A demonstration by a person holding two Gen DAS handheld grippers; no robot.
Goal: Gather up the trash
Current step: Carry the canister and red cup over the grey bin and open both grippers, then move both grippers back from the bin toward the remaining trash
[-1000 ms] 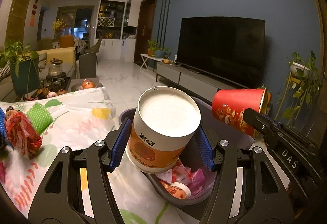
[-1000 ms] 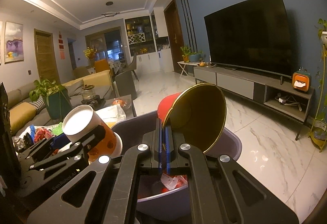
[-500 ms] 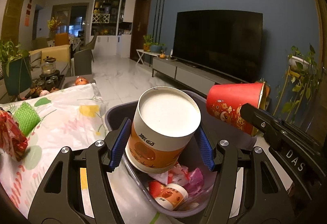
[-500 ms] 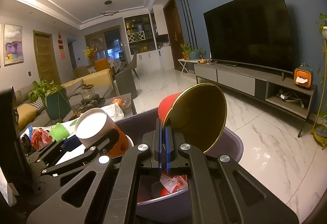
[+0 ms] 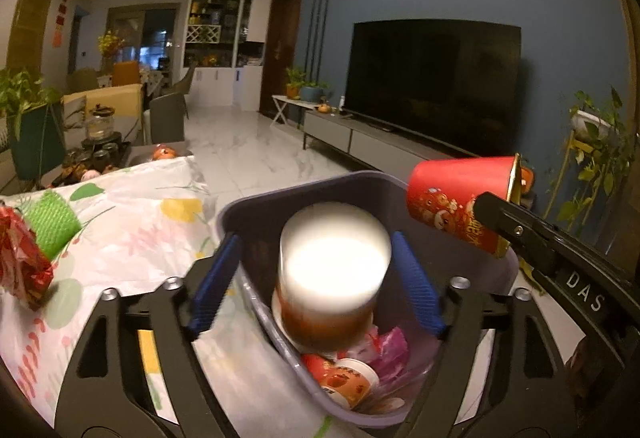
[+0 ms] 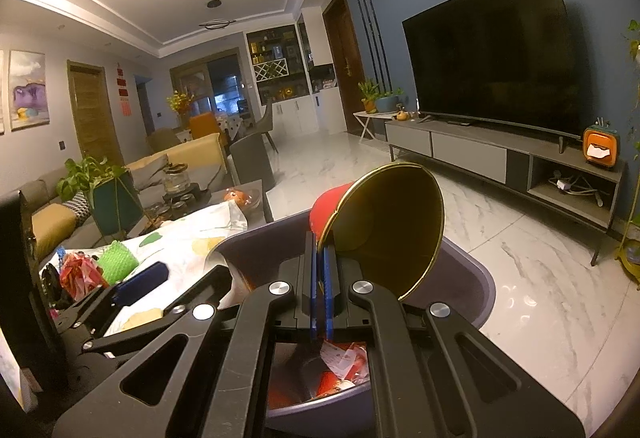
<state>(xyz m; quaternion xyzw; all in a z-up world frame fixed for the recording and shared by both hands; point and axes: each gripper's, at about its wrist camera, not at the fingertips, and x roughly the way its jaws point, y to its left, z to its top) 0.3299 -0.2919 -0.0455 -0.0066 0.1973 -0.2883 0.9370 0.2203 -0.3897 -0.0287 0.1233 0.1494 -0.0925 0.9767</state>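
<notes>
The left tongs (image 5: 316, 286) stand wide; between their blue pads (image 5: 416, 290) an orange paper cup (image 5: 332, 286), blurred, its print unreadable, is over the grey trash bin (image 5: 320, 190). At 2 o'clock the right tongs (image 6: 320, 278) pinch the rim of a red paper cup (image 5: 456, 206), reading "DAS" on their body. The worktop (image 5: 132, 234) lies at 9 o'clock.

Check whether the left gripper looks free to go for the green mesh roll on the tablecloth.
Probably yes: the left gripper is open, its cup dropping into the bin, and nothing stands before the green mesh roll.
</notes>
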